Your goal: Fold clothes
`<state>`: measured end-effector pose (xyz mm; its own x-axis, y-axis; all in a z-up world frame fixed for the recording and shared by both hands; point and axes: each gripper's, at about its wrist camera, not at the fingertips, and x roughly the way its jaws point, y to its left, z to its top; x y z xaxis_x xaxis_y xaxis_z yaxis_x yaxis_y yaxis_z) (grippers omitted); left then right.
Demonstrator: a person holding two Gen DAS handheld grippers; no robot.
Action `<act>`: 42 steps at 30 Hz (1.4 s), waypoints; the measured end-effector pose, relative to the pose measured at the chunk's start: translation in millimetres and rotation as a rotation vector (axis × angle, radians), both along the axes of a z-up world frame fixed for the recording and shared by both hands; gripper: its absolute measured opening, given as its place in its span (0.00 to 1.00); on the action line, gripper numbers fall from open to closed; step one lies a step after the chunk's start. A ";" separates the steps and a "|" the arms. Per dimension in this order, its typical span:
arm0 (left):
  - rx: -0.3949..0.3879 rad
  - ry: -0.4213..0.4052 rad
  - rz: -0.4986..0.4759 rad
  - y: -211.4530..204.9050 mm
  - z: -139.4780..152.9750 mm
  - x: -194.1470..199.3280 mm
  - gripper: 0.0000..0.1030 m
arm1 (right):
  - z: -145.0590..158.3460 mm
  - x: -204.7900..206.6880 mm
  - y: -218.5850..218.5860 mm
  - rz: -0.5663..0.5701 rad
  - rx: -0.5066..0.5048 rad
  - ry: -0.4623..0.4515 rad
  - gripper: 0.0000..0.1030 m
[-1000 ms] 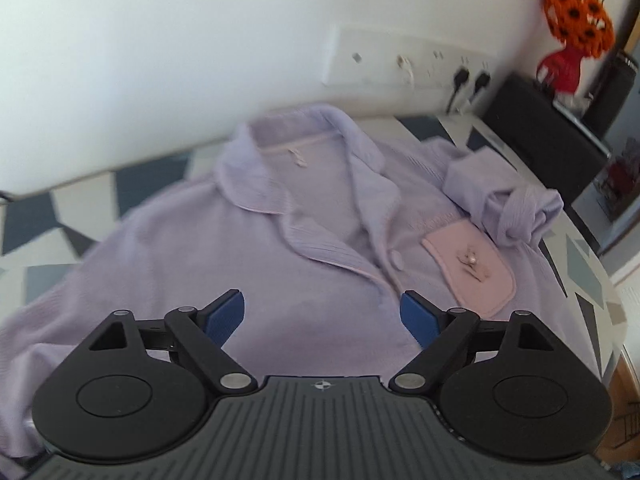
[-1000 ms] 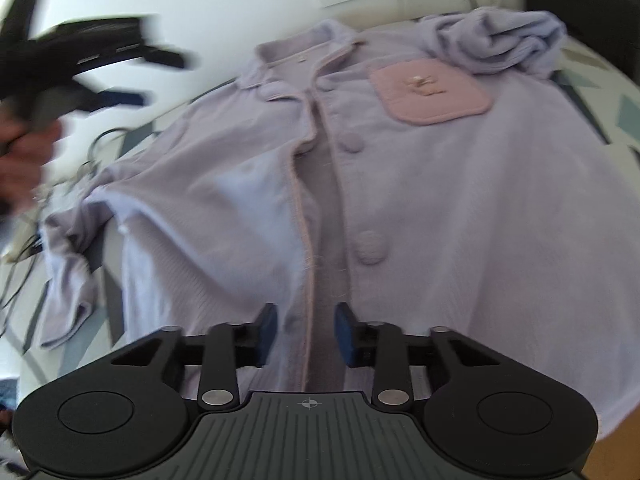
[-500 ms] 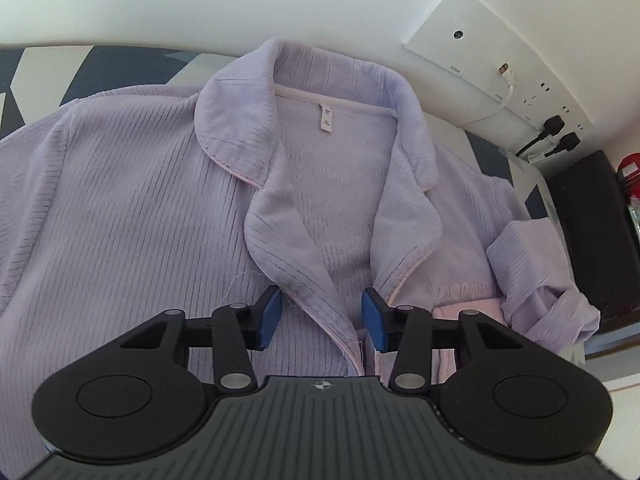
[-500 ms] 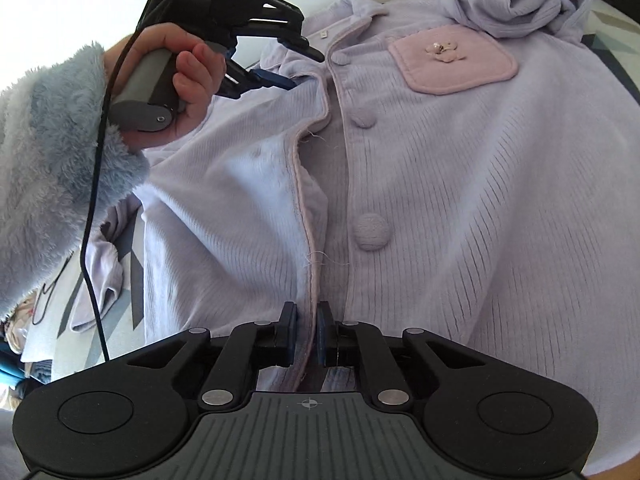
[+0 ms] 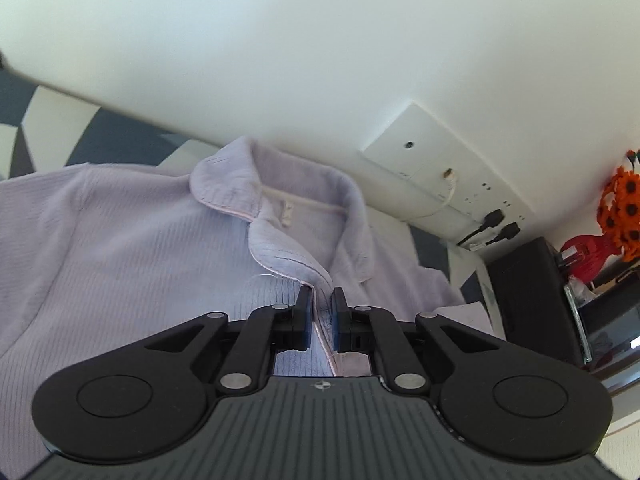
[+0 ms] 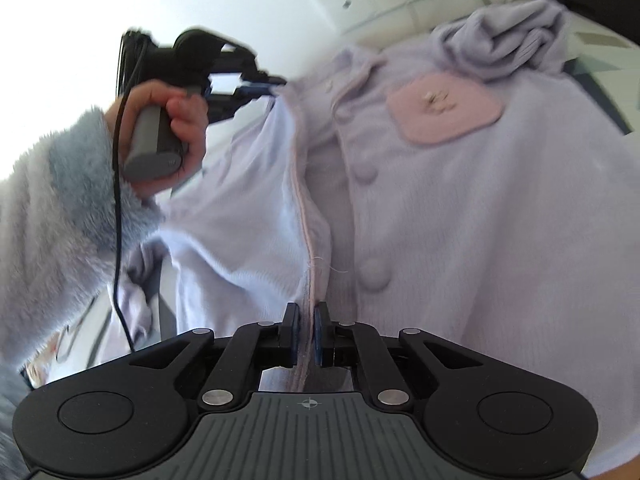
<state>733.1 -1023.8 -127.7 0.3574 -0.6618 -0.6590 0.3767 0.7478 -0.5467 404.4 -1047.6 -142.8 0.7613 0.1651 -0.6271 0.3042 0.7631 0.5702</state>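
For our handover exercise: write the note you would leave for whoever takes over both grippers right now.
Left gripper: shut on the pink-trimmed front edge of the lilac shirt, just below the collar.
Right gripper: shut on the same front edge, lower down by the buttons.
Shirt: lying open on the patterned table, pink pocket up, one sleeve bunched near the wall.
Done: front edge gripped at two points.
Left: no fold made yet; sleeves still loose.

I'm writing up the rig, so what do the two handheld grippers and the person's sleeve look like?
Both the left gripper and right gripper are black with blue pads, silver pivot screws and ribbed grey bodies. The left has a grey handle and black cable. The sleeve is fluffy grey-blue.
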 end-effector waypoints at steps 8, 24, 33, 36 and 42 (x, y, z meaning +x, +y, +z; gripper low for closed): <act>0.092 -0.018 -0.034 -51.9 -31.9 -13.7 0.09 | -13.2 -10.6 -20.0 -0.105 0.014 0.061 0.06; 0.325 -0.216 -0.241 -81.9 -19.4 -39.6 0.69 | -34.1 -4.0 -29.6 -0.118 0.038 0.142 0.06; 0.261 -0.285 -0.350 20.0 36.0 -70.3 0.84 | -31.7 3.7 -22.9 -0.152 0.005 0.176 0.06; 0.231 -0.239 -0.340 74.0 43.2 -76.3 0.85 | -30.3 5.3 -18.9 -0.173 -0.010 0.190 0.06; 0.244 -0.201 -0.277 172.2 42.3 -90.1 0.87 | -20.7 9.7 -9.8 -0.252 -0.025 0.223 0.23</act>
<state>643.0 -851.6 -85.5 0.3258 -0.5840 -0.7436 0.6629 0.7019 -0.2608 414.0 -1057.4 -163.4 0.6200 -0.0286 -0.7841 0.6004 0.6607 0.4506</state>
